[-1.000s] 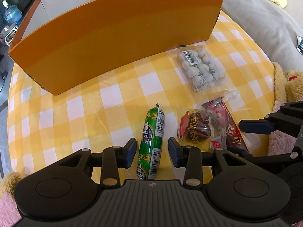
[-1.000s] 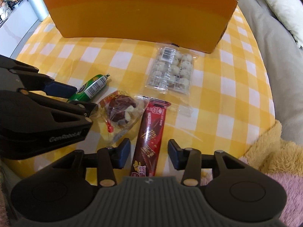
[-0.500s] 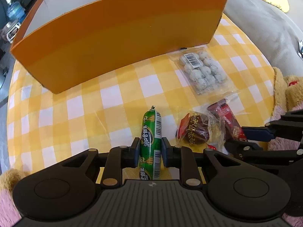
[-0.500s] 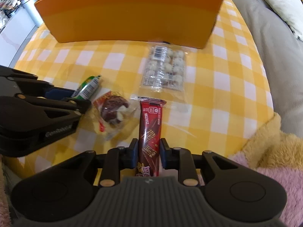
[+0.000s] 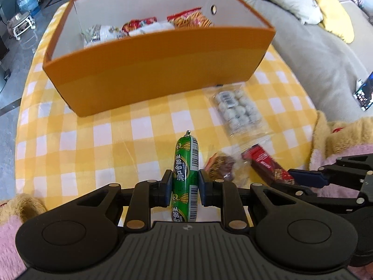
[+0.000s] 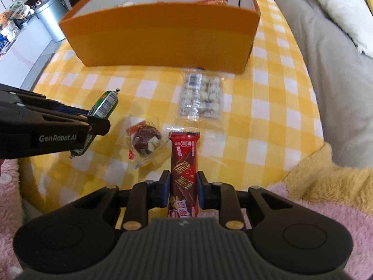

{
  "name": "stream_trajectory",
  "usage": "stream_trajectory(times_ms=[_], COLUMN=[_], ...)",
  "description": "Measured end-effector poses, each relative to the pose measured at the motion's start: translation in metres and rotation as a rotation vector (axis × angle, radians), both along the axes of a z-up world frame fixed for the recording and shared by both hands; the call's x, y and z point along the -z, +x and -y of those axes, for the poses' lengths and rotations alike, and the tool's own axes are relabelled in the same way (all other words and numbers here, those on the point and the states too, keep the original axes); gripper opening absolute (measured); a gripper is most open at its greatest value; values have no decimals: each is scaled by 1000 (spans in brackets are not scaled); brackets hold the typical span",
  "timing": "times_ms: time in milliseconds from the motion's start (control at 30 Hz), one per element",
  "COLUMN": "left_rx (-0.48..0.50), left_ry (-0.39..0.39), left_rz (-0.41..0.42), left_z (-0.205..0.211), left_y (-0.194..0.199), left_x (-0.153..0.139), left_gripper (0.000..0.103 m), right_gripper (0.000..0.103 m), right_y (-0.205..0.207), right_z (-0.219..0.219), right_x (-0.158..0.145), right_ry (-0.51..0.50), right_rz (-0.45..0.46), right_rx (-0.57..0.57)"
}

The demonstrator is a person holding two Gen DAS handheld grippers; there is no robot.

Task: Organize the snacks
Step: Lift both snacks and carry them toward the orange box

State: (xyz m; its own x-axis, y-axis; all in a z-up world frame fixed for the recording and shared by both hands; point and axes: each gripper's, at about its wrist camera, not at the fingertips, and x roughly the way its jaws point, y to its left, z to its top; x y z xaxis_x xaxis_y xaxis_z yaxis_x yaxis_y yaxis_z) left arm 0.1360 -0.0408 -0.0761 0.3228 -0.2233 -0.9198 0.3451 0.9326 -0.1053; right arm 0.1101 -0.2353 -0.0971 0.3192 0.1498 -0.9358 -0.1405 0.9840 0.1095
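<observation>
My left gripper (image 5: 185, 186) is shut on a green wrapped sausage (image 5: 185, 163), held off the yellow checked tablecloth (image 5: 93, 140). My right gripper (image 6: 183, 187) is shut on a dark red chocolate bar (image 6: 183, 163), also raised. From the right wrist view the left gripper (image 6: 93, 121) shows at the left edge with the sausage (image 6: 106, 102) in it. The orange box (image 5: 151, 65) stands behind, open on top, with several snack packets inside. A clear pack of white round sweets (image 5: 237, 112) and a small brown wrapped cake (image 6: 143, 140) lie on the cloth.
A grey sofa (image 5: 314, 53) with cushions runs along the right. Pink and yellow fluffy sleeves (image 6: 314, 186) border the near edge. A metal bin (image 6: 50, 16) and a plant stand beyond the table at the far left. A water bottle (image 5: 26, 0) sits on the floor.
Both grippers closed on their snacks, the left on the sausage and the right on the chocolate bar, then lifted them off the cloth. The box's inside has come into view.
</observation>
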Motion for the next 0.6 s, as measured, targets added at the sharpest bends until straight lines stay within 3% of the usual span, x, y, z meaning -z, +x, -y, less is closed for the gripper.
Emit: stream_trajectory(times_ms=[600], left_rx=[-19], left_ry=[-87], left_rz=[119], left_z=[-12], left_y=[-14], left_x=[-67], left_gripper=[25], right_gripper=[19], right_y=[-7], right_z=[7], right_x=[-77], right_ry=[88], right_rz=[171], right_rx=[-19])
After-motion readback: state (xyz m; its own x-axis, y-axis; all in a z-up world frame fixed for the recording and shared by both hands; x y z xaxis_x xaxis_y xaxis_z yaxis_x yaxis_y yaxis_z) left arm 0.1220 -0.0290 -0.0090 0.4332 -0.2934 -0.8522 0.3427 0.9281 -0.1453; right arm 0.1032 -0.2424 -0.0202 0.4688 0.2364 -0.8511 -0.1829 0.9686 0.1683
